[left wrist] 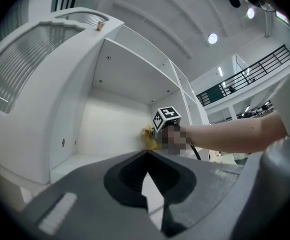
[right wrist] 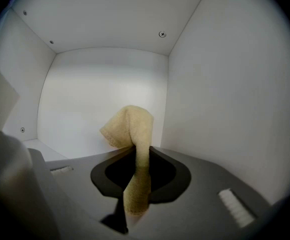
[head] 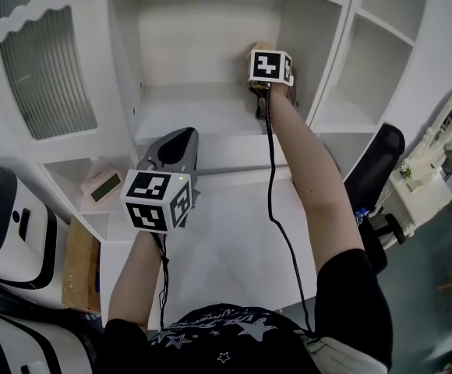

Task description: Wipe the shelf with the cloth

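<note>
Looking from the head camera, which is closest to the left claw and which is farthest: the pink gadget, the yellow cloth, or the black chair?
1. Pink gadget: close by, just left of the left claw.
2. Cloth: up and to the right, deep inside the shelf, pinched in the right claw.
3. Black chair: far off on the right, past the cabinet's side.

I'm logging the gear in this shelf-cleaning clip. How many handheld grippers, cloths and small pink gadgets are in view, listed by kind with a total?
Handheld grey two-jaw grippers: 2 (left gripper shut and empty; right gripper shut on the cloth)
Pale yellow terry cloth: 1
Small pink box with a screen: 1
Total: 4
</note>
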Available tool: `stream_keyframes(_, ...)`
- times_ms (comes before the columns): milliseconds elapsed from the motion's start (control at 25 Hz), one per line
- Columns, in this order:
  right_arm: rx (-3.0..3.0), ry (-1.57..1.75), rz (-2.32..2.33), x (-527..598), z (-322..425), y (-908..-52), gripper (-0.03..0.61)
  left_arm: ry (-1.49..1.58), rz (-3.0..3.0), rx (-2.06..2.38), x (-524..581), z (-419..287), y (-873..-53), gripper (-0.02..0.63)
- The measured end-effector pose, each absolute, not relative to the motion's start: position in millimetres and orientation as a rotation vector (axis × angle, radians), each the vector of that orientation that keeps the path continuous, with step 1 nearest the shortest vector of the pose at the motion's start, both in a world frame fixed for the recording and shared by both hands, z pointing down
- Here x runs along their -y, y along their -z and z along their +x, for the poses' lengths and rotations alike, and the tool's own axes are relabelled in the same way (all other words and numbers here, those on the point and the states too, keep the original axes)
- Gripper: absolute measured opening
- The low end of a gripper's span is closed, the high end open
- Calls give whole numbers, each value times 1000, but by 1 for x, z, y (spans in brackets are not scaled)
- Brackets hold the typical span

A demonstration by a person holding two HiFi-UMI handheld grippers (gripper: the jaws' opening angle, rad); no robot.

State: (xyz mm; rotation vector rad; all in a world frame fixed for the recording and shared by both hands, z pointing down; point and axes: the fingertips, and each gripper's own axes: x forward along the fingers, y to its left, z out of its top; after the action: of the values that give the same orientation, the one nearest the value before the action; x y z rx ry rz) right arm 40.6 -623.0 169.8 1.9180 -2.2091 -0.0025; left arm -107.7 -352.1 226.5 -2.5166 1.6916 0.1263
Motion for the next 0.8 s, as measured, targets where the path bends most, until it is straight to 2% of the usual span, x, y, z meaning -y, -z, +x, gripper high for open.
stream_keyframes(800,2315,207,2075,603,43,-67,81,-149,-2590,-1585,354,-107,-218,3)
